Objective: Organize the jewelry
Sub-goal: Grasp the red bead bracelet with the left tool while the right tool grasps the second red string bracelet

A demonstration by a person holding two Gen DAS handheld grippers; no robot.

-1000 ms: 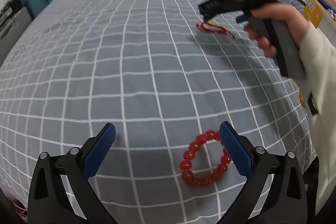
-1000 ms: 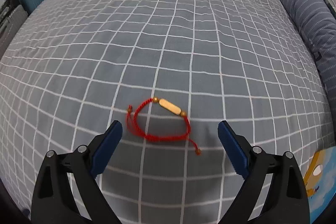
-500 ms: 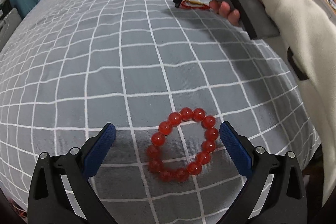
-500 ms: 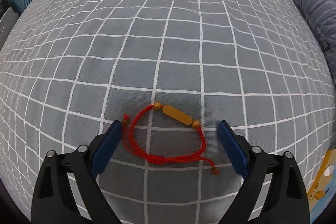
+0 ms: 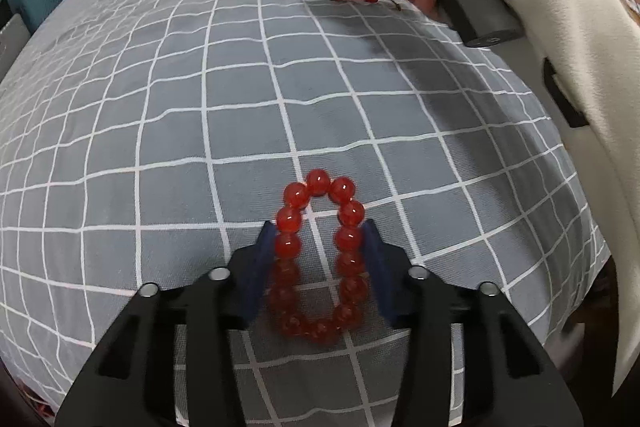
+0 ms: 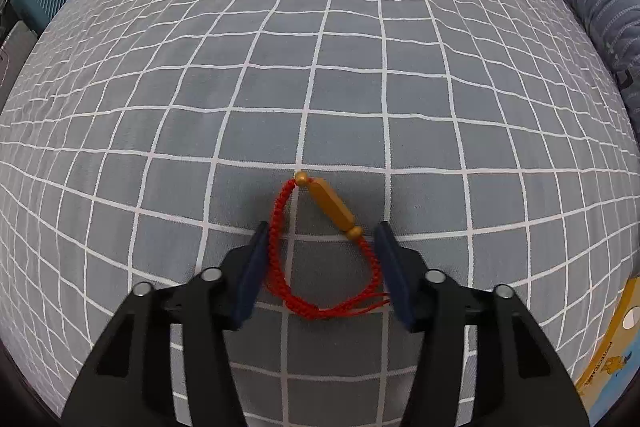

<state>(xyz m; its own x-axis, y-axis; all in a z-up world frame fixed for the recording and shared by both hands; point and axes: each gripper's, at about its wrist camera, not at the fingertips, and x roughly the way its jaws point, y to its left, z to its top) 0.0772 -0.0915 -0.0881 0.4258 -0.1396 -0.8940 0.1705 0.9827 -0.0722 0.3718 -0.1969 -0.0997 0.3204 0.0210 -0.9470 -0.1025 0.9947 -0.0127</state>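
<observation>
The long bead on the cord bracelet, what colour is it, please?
Golden-orange bead, clearest in the right wrist view.

Counting two bracelets and two tongs on one bed

I'm seeing one red bead bracelet (image 5: 318, 259), one red cord bracelet (image 6: 320, 259) carrying one long gold bead plus two small round ones, one left tongs (image 5: 318, 231), one right tongs (image 6: 320, 231), one checked bed (image 6: 320, 67).

Left claw (image 5: 318, 233): jaws, wide apart a second ago, have narrowed onto the red bead bracelet (image 5: 319, 259), squeezing its round loop into a long oval. Right claw (image 6: 322, 237): moved down over the red cord bracelet (image 6: 320, 255) and narrowed likewise; the cord loop is now pinched narrow between the pads.
</observation>
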